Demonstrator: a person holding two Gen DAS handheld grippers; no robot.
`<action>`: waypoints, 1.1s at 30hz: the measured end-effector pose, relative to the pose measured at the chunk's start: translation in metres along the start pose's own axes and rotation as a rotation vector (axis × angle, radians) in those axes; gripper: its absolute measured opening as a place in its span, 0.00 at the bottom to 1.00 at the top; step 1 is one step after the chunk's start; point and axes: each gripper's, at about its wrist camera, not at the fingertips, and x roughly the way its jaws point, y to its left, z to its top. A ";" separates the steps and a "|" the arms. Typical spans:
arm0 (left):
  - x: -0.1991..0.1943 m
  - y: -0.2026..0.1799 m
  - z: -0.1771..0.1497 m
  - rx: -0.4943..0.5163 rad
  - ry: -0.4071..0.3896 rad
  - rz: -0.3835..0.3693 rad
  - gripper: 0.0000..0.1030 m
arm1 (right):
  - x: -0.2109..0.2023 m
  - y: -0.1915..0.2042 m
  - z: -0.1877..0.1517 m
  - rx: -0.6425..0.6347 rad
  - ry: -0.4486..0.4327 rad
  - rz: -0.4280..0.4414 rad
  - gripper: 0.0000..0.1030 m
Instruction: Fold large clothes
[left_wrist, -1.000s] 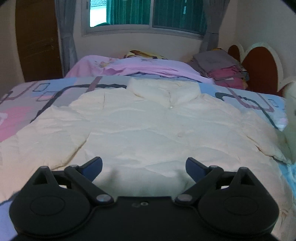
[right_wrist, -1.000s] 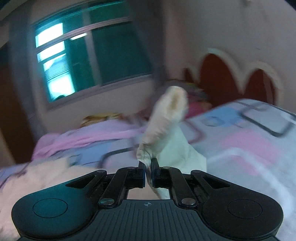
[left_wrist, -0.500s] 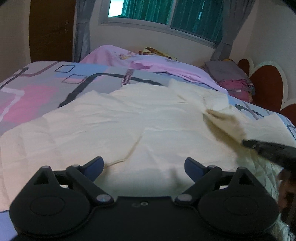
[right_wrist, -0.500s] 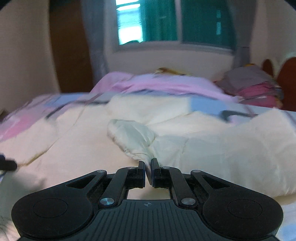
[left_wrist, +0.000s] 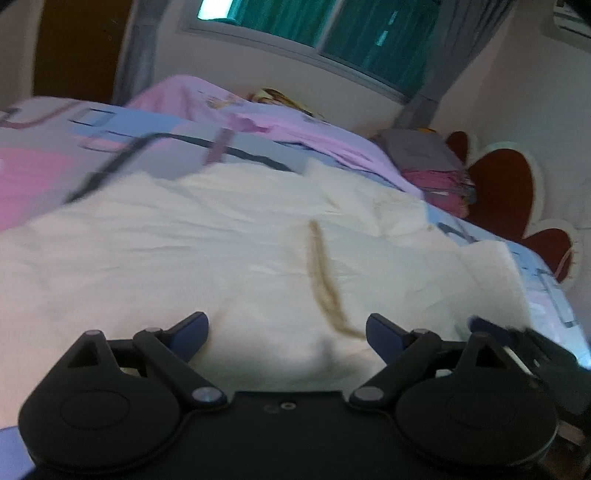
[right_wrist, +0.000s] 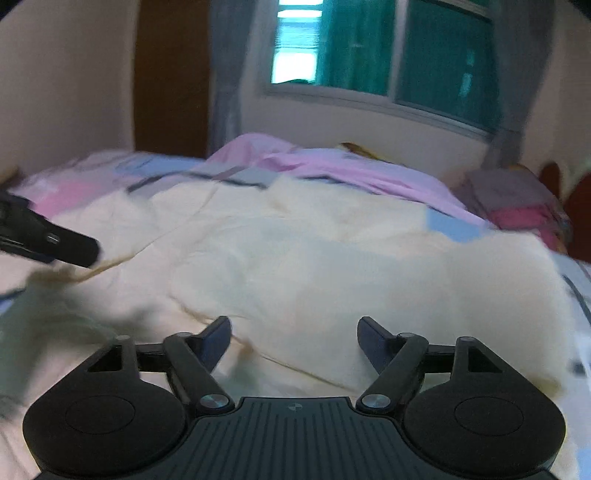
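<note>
A large cream shirt (left_wrist: 221, 251) lies spread on the bed, collar toward the far side; it also fills the right wrist view (right_wrist: 332, 258). Its right sleeve lies folded inward across the body. My left gripper (left_wrist: 287, 328) is open and empty just above the shirt's near hem. My right gripper (right_wrist: 294, 338) is open and empty above the shirt. The right gripper shows at the right edge of the left wrist view (left_wrist: 532, 347). The left gripper shows at the left edge of the right wrist view (right_wrist: 48, 240). Both views are blurred.
The bed has a pink, blue and grey patterned sheet (left_wrist: 44, 162). A pink blanket (left_wrist: 258, 122) lies bunched at the far side. A stack of folded clothes (left_wrist: 432, 166) sits by the red and white headboard (left_wrist: 506, 192). A window (right_wrist: 388, 59) is behind.
My right gripper carried the right sleeve over the shirt body, then opened and let it go. My left gripper stayed open and swung to the left, tilting.
</note>
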 end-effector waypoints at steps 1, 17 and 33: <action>0.010 -0.005 0.002 0.002 0.013 -0.018 0.87 | -0.007 -0.014 -0.002 0.028 0.008 -0.019 0.62; 0.041 -0.019 0.023 0.012 -0.041 -0.019 0.09 | -0.027 -0.162 -0.034 0.254 0.137 -0.261 0.43; 0.038 0.010 0.028 -0.006 -0.048 0.096 0.48 | -0.062 -0.206 0.006 0.323 -0.041 -0.123 0.43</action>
